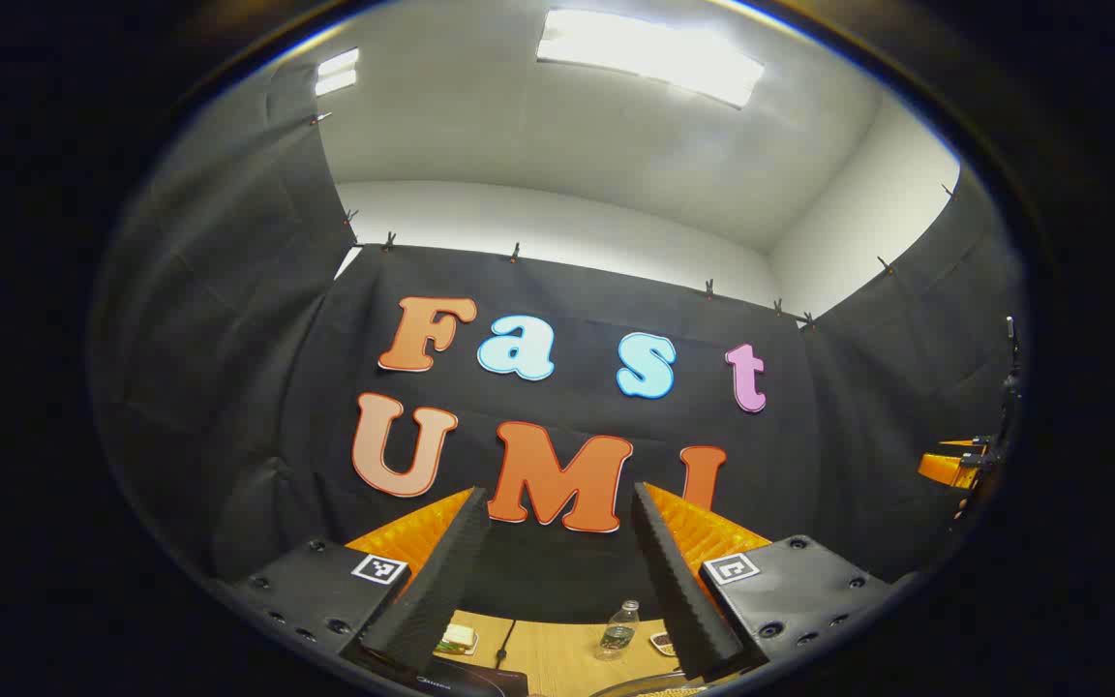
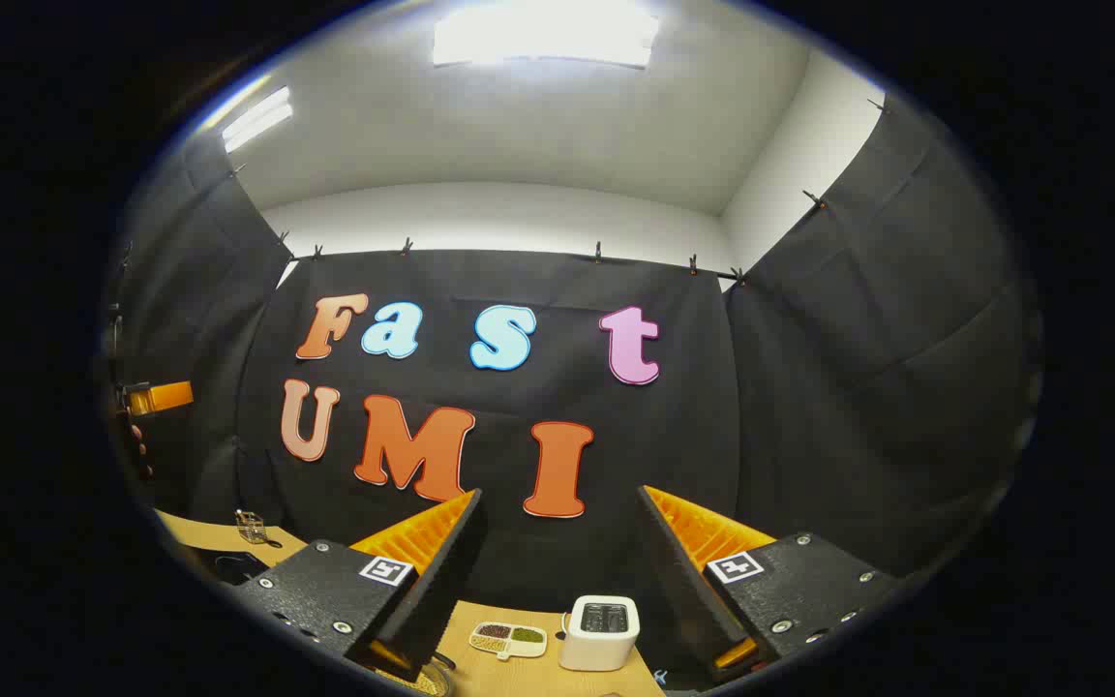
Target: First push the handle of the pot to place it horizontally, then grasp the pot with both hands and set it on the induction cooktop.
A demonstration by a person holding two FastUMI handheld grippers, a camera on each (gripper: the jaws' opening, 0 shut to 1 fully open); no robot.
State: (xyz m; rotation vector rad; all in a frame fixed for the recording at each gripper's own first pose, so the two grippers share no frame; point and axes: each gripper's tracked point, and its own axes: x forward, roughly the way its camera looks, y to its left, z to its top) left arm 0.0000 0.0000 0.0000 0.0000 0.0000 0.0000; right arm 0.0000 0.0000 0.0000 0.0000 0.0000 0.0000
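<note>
1. Both grippers are held up high and aimed at the booth's back wall rather than down at the work. The left gripper [image 1: 557,581] has its fingers spread wide with nothing between them, and the right gripper [image 2: 557,581] is released the same way.
2. Low in the left gripper view there is a strip of wooden table [image 1: 557,658] with a small water bottle [image 1: 618,631] standing on it, a dark flat slab [image 1: 461,682] at the near edge that may be the induction cooktop, and a curved rim [image 1: 645,685] at the very bottom that could be the pot; I cannot say for sure.
3. In the right gripper view the table carries a white toaster [image 2: 599,632] and, just beside it, a divided dish of beans [image 2: 507,638]. A mesh-like rim [image 2: 419,681] peeks in at the bottom edge, possibly the pot again.
4. I judge the first step, pushing the handle level, not begun.
5. Next, both grippers need tilting downward to find the pot handle, then one finger brought against it.
</note>
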